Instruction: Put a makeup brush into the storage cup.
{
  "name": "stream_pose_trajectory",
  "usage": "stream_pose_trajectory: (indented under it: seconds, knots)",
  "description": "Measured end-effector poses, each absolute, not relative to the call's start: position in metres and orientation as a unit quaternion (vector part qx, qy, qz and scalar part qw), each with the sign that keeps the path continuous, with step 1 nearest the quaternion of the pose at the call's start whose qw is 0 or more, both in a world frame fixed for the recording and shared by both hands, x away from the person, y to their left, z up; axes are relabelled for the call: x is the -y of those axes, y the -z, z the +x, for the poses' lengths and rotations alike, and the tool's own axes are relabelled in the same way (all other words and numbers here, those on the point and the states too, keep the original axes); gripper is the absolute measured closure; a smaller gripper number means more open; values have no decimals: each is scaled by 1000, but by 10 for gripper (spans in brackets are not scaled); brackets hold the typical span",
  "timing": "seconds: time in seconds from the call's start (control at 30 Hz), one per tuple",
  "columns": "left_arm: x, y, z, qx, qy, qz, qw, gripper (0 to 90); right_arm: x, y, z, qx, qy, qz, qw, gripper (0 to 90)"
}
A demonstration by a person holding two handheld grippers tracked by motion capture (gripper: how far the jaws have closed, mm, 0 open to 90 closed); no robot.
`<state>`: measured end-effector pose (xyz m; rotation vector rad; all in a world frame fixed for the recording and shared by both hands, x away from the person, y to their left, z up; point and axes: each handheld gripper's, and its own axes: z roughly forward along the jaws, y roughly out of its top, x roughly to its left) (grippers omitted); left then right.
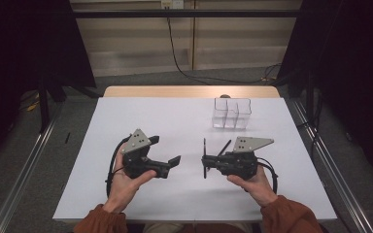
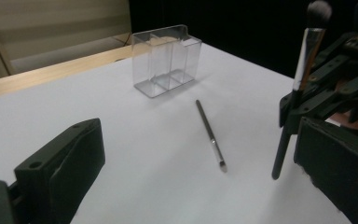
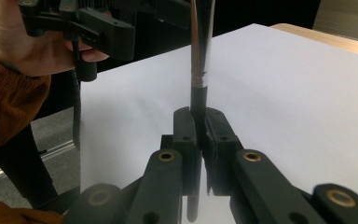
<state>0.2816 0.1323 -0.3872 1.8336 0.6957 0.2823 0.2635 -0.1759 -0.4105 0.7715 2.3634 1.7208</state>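
- In the high view, your left gripper point(image 1: 175, 160) sits left of centre, low in the frame, with its jaws spread wide and nothing between them.
- Your right gripper point(image 1: 205, 159) sits right of centre at the same height, pointing left toward the other one.
- In the right gripper view, its jaws are pinched tight on the dark handle of a makeup brush point(image 3: 200, 56), which stands straight up the middle of the frame.
- In the left gripper view, that brush point(image 2: 303, 70) stands nearly upright at the right edge, bristles at the top, and its lower end hangs just above the table.
- A second, thinner brush point(image 2: 209, 135) lies flat on the white table point(image 2: 121, 116) in the centre of that view, apart from both grippers.
- A clear organiser point(image 1: 231, 113) with compartments stands upper right of centre in the high view, well apart from the grippers.
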Motion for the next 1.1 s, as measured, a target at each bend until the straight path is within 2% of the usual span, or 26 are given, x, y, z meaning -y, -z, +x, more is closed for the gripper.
stream_pose_trajectory:
  seconds: [0.23,0.6,1.1]
  knots:
    - [-152,393,277,-294,-132,766,557,15,176,411,265,-780,-567,259,60,844]
    - [-181,404,269,-335,-170,725,577,30,181,409,265,-775,-571,263,67,844]
    - [-212,409,253,-347,-186,716,576,32,197,401,270,-760,-579,283,88,843]
